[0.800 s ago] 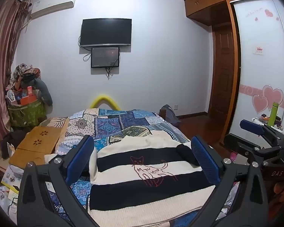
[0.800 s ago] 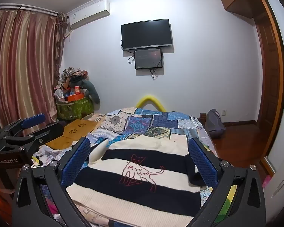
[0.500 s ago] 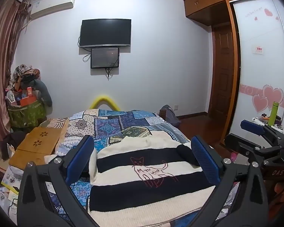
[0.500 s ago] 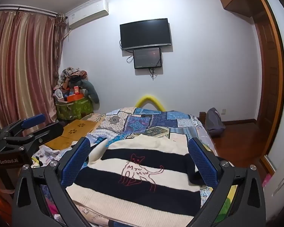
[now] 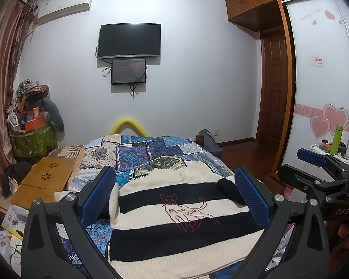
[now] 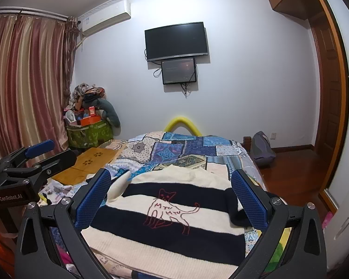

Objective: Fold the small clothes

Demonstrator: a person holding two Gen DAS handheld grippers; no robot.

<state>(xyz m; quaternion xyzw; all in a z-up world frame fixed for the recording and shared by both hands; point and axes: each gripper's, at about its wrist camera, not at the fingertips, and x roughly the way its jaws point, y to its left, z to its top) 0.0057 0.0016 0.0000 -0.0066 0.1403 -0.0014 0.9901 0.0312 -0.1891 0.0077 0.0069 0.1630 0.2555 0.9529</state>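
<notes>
Above sweater [image 5: 174, 209]: left gripper [image 5: 174, 195], right gripper [image 6: 172, 197] level, agape.

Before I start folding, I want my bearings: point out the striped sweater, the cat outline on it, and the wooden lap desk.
striped sweater [image 5: 174, 241]: left wrist view, on the lower dark stripe.
cat outline [image 6: 167, 211]: right wrist view, on the cat's body.
wooden lap desk [image 5: 46, 176]: left wrist view, on its top by the flower cut-outs.

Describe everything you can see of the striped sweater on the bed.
The striped sweater is a thick-looking knit in wide cream and black bands, with a red outline cat stitched on the front. It lies spread flat on the patchwork quilt, neckline away from the cameras, sleeves folded in at both sides. Neither open claw touches it.
</notes>
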